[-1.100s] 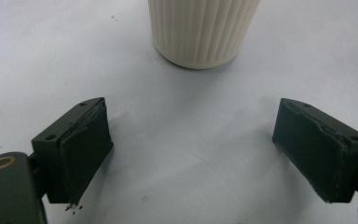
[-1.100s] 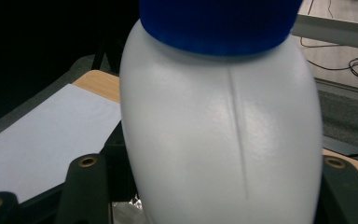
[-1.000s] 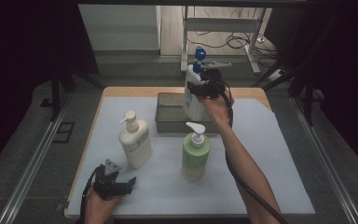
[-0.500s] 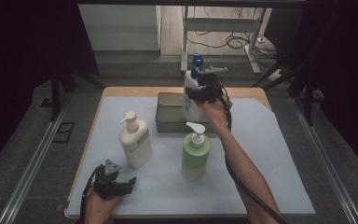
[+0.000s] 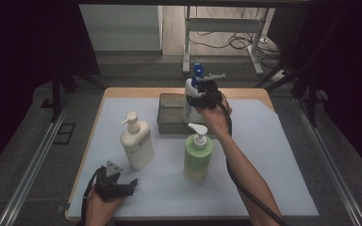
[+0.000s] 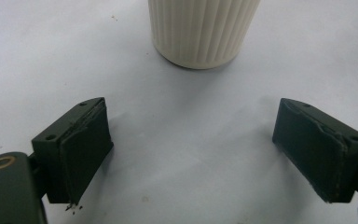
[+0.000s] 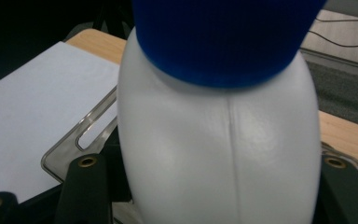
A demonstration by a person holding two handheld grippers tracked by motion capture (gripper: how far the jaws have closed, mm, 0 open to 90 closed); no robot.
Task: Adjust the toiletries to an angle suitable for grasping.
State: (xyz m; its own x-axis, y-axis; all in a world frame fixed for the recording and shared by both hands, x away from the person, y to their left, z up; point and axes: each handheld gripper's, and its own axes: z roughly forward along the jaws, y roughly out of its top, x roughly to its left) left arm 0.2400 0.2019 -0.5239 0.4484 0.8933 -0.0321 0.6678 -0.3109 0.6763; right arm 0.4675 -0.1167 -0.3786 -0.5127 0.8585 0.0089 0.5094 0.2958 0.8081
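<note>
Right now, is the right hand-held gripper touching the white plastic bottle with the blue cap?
Touching: the right gripper view shows the bottle wedged between both black jaws of the right hand-held gripper.

Three pump bottles are counted: one cream (image 5: pixel 137 143), one green (image 5: pixel 198 157), one white, blue-capped (image 5: pixel 192 96); one metal tray (image 5: pixel 169 113).

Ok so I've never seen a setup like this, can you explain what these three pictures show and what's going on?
A person sits at a table covered with a pale sheet, holding a hand tool with two jaws in each hand. One picture looks down from above; the other two come from cameras riding on each tool. The right gripper is clamped on a white bottle with a blue top, held over a grey tray at the far side. The left gripper rests near the front edge, jaws open, nothing between them, facing a cream pump bottle. A green pump bottle stands in the middle.
</note>
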